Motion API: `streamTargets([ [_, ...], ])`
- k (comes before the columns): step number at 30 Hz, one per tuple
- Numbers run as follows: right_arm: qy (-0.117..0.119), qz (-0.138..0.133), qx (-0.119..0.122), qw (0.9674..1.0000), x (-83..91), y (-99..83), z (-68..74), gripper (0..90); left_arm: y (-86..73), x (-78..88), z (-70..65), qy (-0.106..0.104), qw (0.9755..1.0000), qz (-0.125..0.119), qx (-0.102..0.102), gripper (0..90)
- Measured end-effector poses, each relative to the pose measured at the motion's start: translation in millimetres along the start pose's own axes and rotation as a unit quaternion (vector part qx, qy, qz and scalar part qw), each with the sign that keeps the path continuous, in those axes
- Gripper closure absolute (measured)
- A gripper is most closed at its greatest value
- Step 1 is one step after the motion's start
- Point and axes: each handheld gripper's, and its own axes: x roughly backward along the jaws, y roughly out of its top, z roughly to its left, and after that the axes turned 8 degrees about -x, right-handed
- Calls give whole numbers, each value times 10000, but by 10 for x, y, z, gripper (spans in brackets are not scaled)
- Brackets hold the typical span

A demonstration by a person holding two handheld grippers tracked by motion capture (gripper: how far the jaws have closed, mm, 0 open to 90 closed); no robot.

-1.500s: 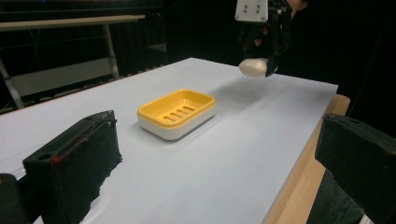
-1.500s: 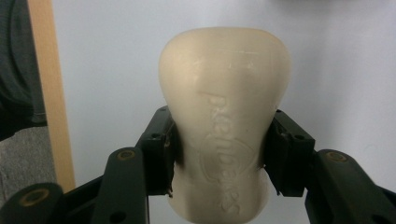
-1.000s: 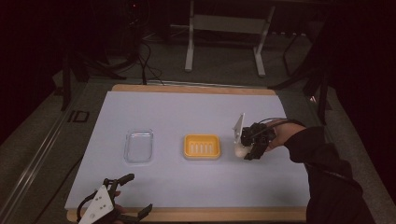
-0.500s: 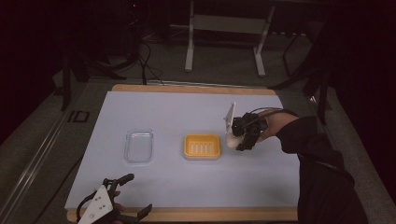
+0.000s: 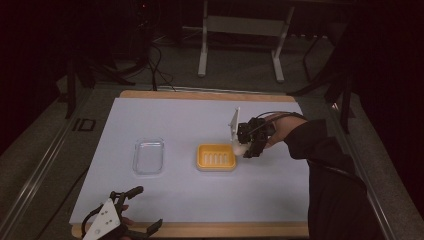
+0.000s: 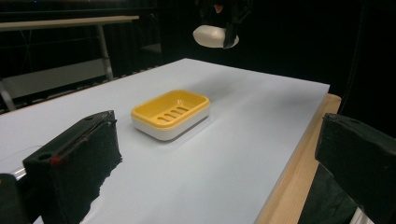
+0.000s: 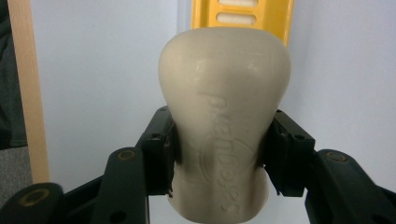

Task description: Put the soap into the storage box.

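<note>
I see the soap bar (cream, with pressed letters) clamped in my right tongs, in the air just over the right end of the yellow soap dish. A clear lid lies left of it on the counter. My left tongs wait open at the near edge.

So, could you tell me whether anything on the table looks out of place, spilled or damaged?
Nothing stands out. The yellow soap dish and the clear lid lie flat and apart on the table. The bar of soap looks whole, clamped in the right tool above the dish's right edge. The left tool sits open at the near edge.
</note>
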Motion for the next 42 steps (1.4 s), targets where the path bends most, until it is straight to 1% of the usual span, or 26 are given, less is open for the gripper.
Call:
streamTargets([
  [1,0,-5,35,10000,-4,21,-6,496,0,2,1,-1,10000,8,-4,1],
  [2,29,13,20,10000,-6,40,-5,497,0,3,1,-2,10000,8,-4,1],
  [5,12,-1,84,10000,-24,100,-19,496,0,5,1,-11,10000,11,-9,1],
  [8,15,-6,71,10000,-42,159,-26,496,0,8,1,-8,10000,7,-10,1],
  [9,13,-37,113,9999,-53,177,-34,496,-1,9,-1,-6,10000,7,-5,1],
  [11,-3,-9,70,10000,-63,216,-39,496,-2,12,-4,-7,10000,11,-13,1],
  [15,-26,-85,158,9998,-90,300,-50,496,-2,13,-4,-9,10000,7,-11,1],
  [18,-29,-132,172,9998,-105,343,-53,496,-4,12,-8,-10,10000,9,-22,1],
  [19,-42,-159,208,9996,-116,362,-57,496,-5,9,-9,-17,10000,28,-42,1],
  [22,48,-243,221,9995,-159,436,-76,496,-6,10,-8,-22,10000,23,-45,1],
  [24,55,-282,230,9993,-189,469,-79,496,-5,14,-4,-21,10000,15,-45,1],
  [29,159,-382,170,9990,-274,546,-105,496,-6,20,2,-7,10000,-2,-39,1],
  [31,136,-426,202,9988,-311,570,-112,496,-7,19,3,-8,10000,4,-44,1],
  [33,106,-527,300,9981,-347,582,-101,495,-7,19,1,-12,10000,7,-45,1],
  [34,124,-587,283,9978,-363,588,-101,496,-7,19,1,-12,10000,5,-45,1],
  [36,89,-701,285,9971,-395,593,-112,496,-7,22,2,4,10000,-2,-46,1],
  [39,71,-768,272,9966,-457,585,-129,495,-9,21,8,13,10000,1,-41,1],
  [42,85,-873,291,9957,-523,560,-147,495,-12,16,9,-2,9999,45,-90,1],
])
